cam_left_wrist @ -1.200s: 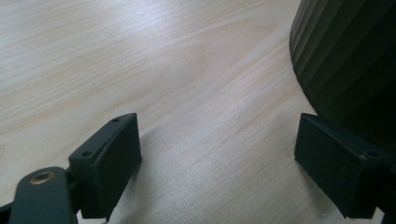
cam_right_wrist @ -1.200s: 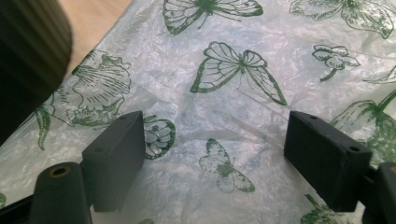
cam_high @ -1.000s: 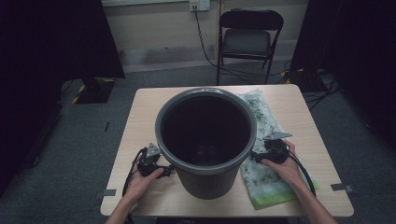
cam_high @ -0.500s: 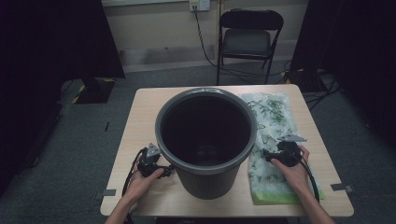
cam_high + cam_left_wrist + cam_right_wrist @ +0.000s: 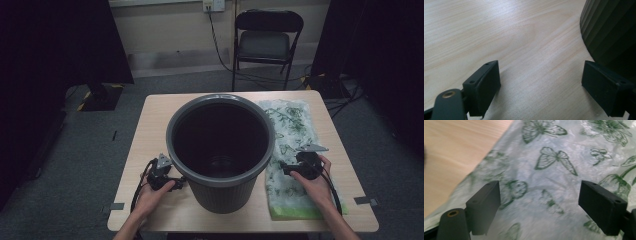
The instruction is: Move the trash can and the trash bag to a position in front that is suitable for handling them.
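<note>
Both grippers gaping, empty, left gripper (image 5: 540,85) beside bin (image 5: 220,150), right gripper (image 5: 539,206) over bag (image 5: 290,145)

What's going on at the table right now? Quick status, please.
Left gripper open beside bin. Right gripper open over butterfly-print bag, flat on table. Nothing in the way.

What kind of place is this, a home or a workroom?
Probably a workroom or recording studio, not a home: black curtains hang at the sides, cables run from a wall socket across the grey floor, and a lone folding chair faces a bare wooden table holding a dustbin.
</note>
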### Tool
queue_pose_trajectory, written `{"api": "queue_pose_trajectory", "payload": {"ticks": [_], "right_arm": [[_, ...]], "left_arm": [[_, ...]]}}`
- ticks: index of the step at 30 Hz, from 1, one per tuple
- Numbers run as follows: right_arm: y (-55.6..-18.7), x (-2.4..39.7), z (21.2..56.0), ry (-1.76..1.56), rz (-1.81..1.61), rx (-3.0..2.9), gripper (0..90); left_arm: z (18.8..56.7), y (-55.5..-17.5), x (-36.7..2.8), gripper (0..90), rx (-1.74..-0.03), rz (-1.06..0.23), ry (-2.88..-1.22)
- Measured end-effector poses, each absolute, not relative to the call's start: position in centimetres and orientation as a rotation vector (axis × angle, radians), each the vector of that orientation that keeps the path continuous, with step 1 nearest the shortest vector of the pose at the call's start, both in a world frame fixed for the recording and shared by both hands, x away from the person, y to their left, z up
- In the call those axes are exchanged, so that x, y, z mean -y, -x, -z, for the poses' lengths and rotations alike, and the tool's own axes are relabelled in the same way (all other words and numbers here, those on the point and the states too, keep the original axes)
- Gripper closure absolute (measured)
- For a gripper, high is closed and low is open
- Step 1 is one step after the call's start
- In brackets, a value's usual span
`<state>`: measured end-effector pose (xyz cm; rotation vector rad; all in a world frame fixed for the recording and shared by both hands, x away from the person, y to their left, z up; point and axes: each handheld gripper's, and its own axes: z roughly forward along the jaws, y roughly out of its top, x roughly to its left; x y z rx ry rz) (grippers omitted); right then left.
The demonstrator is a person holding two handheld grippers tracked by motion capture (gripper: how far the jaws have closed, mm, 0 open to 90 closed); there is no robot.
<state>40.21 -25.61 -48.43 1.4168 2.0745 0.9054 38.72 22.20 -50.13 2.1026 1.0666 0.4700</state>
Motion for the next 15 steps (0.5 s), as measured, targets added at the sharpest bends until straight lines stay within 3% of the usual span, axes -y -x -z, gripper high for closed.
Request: {"api": "queue_pose_trajectory", "payload": {"ticks": [4, 7, 10, 12, 15], "right_arm": [[-38.8, 25.0, 48.0, -1.383, -0.948, -2.141, 17.2], [-37.7, 23.8, 47.6, -1.321, -0.973, -2.184, 17.3], [-37.2, 22.3, 47.3, -1.273, -1.007, -2.220, 17.3], [-37.1, 21.2, 47.1, -1.244, -1.028, -2.245, 17.2], [-37.1, 20.3, 46.7, -1.223, -1.063, -2.257, 17.2]], "left_arm": [[49.7, -38.4, -22.3, 16.8, -1.094, -0.444, -2.125], [48.5, -37.8, -22.4, 21.4, -1.104, -0.334, -2.069], [47.3, -37.1, -21.7, 21.3, -1.074, -0.382, -2.025], [46.9, -36.8, -21.3, 29.0, -1.070, -0.431, -2.014], [46.8, -36.8, -21.2, 29.2, -1.085, -0.428, -2.006]]}}
